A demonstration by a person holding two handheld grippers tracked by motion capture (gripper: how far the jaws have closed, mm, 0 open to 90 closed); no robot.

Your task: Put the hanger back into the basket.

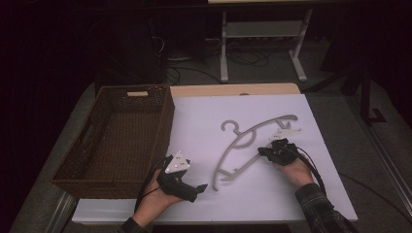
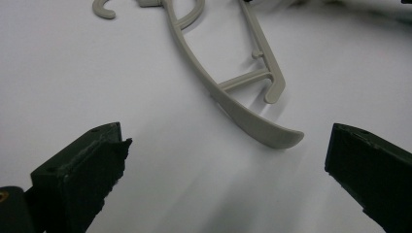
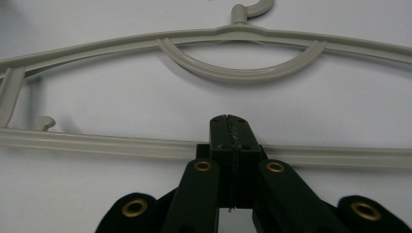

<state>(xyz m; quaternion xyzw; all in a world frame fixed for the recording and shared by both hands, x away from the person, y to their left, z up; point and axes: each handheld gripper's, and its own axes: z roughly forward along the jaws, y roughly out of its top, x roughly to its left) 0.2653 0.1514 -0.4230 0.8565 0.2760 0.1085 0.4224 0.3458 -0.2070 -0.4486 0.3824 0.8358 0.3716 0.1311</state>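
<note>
Hanger (image 1: 252, 141) on white sheet (image 1: 204, 126), lower bar beneath clenched right tongs (image 3: 232, 127); left tongs (image 2: 221, 155) released; basket (image 1: 116, 141) beside.

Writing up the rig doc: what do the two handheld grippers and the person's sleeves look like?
Both are black. The left gripper and the right gripper each carry a pale grey three-cornered plate on top and trail a black cable. Blocky black jaws; the right gripper view shows brass-coloured rivets on the linkage. The cuffs look dark, the right one checked.
</note>
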